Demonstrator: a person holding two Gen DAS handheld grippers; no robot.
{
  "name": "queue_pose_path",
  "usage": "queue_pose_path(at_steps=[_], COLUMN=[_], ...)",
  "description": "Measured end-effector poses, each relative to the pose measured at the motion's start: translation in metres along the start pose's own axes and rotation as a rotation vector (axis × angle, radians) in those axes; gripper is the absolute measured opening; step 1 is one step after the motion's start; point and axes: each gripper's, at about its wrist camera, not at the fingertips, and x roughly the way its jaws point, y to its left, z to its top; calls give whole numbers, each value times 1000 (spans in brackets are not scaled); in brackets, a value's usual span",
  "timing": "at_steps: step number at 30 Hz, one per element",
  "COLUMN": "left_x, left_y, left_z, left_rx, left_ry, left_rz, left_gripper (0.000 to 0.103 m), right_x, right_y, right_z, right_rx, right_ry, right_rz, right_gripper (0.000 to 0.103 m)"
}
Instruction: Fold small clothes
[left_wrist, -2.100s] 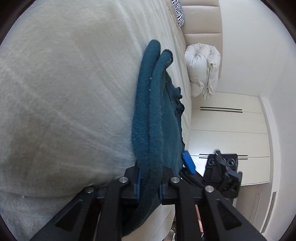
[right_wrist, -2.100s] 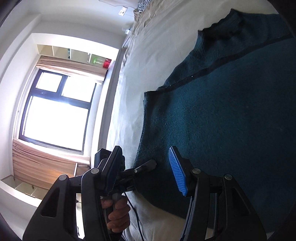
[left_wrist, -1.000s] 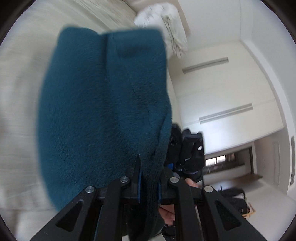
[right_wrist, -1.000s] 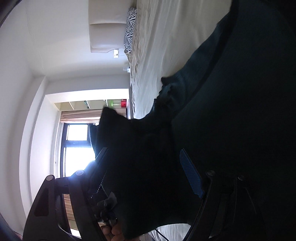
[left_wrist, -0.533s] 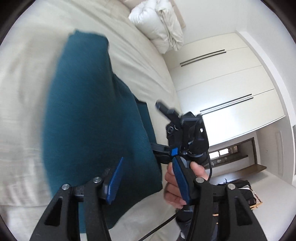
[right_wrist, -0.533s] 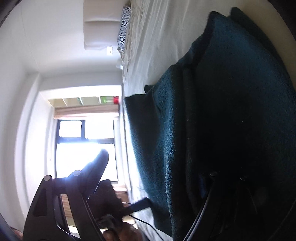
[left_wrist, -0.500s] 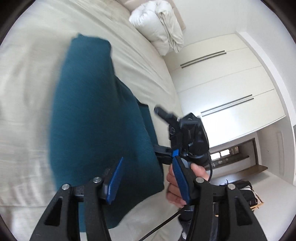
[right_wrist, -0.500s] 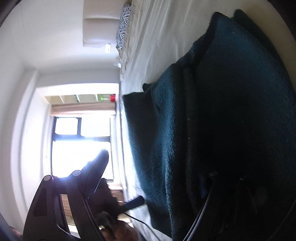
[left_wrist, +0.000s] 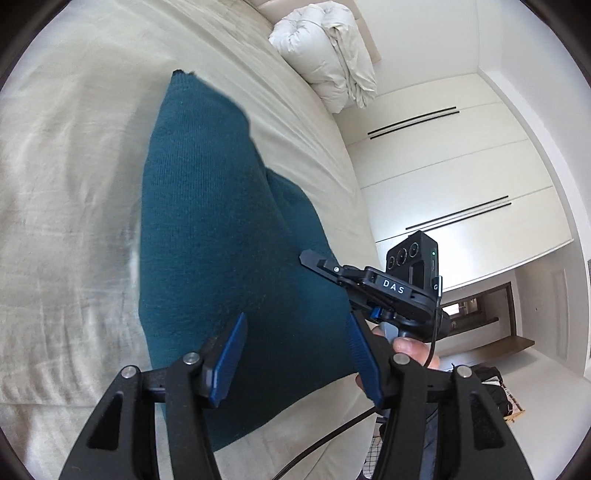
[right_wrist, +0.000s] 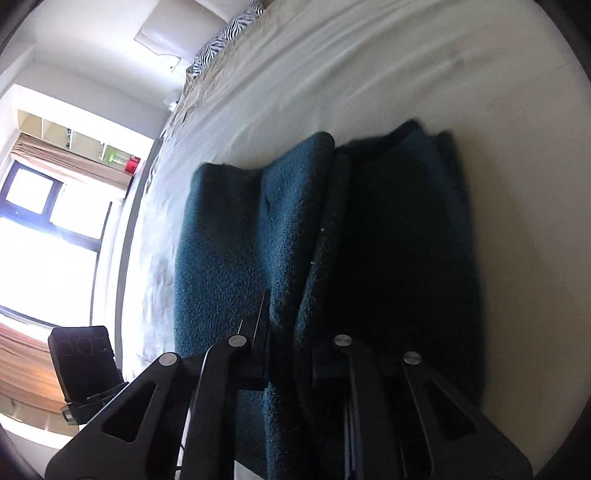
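A dark teal knit garment (left_wrist: 221, 258) lies folded in layers on the cream bed (left_wrist: 66, 184). My left gripper (left_wrist: 295, 354) is open and empty just above the garment's near edge, its blue pads apart. My right gripper (right_wrist: 290, 354) is shut on a thick fold of the teal garment (right_wrist: 236, 251), which runs between its jaws. The right gripper body also shows in the left wrist view (left_wrist: 391, 288), at the garment's right edge, with the person's hand under it.
A rolled white duvet (left_wrist: 328, 59) lies at the far end of the bed. White wardrobe doors (left_wrist: 461, 184) stand to the right. A zebra-print pillow (right_wrist: 229, 33) and a bright window (right_wrist: 37, 240) show in the right wrist view.
My left gripper has let go of the garment and opened. The lifted half has come down over the rest of the garment. My right gripper has closed on the fold.
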Motion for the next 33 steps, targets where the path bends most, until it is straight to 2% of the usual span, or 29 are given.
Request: queue_pose_path(at_steps=[14,20,24,27,29,33], left_x=[26,32,43,38,27,18], left_y=[-28,-29,-21,-28,-36,-54], left_z=[-1,5,7,7,8,29], left_rx=[106,120,125,143,177,246], left_ry=[61,76,103,97,64,13], left_rz=[43,69,98,100,106,118], left_gripper=[58,58,59,59,59,60], right_x=[-35,-19,-4,-2,-11,-44], right_y=[-35,-55,-64,-83,-93,-97], right_z=[-1,-9,-14,-23,-26,-31], right_rx=[28,70,95,163,186,214], right_ry=[-32,-37,-45,-75,-92,-180], right_rz=[-52,-19,35,142,168,106], right_gripper=[13,13,12,12,15,19])
